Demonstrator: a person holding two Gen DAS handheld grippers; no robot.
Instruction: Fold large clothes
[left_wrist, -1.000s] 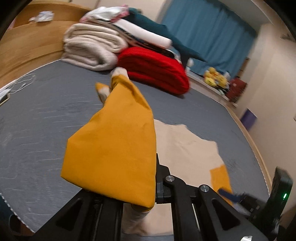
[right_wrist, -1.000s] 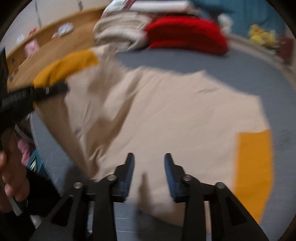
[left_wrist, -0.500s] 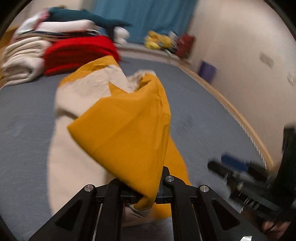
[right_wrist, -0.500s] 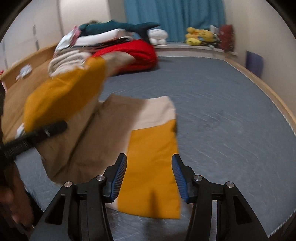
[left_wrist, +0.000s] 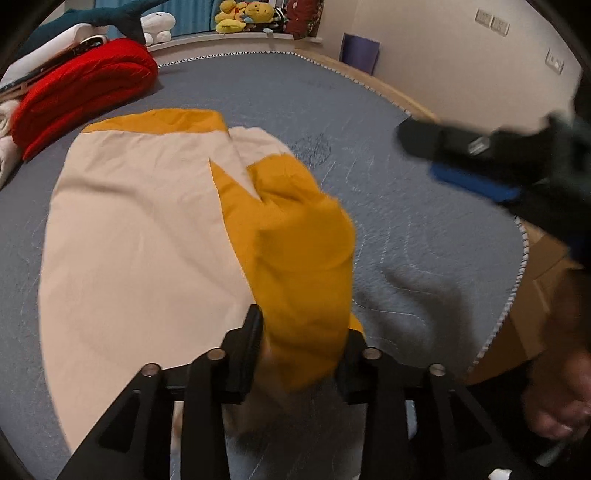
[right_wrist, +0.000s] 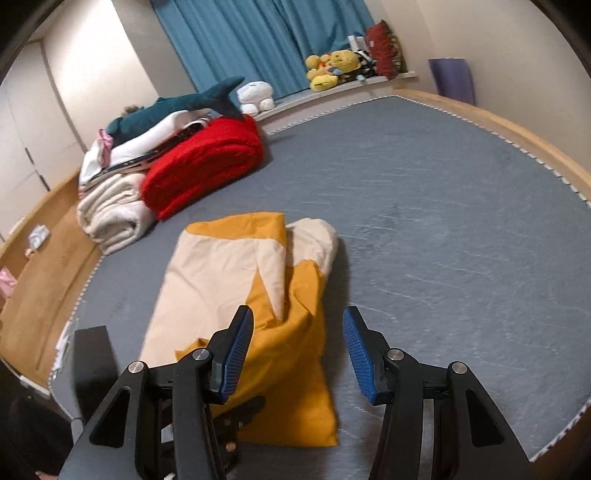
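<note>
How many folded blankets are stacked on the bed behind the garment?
2 clearly visible: a red blanket nearest the garment, and a cream blanket beside it toward the wooden edge. More folded items under the shark plush may be partly hidden.

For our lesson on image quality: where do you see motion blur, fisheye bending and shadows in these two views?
Left wrist view: the right gripper is smeared by motion blur; the bed edge curves. Right wrist view: sharp; the garment casts a shadow on the grey bed cover.
</note>
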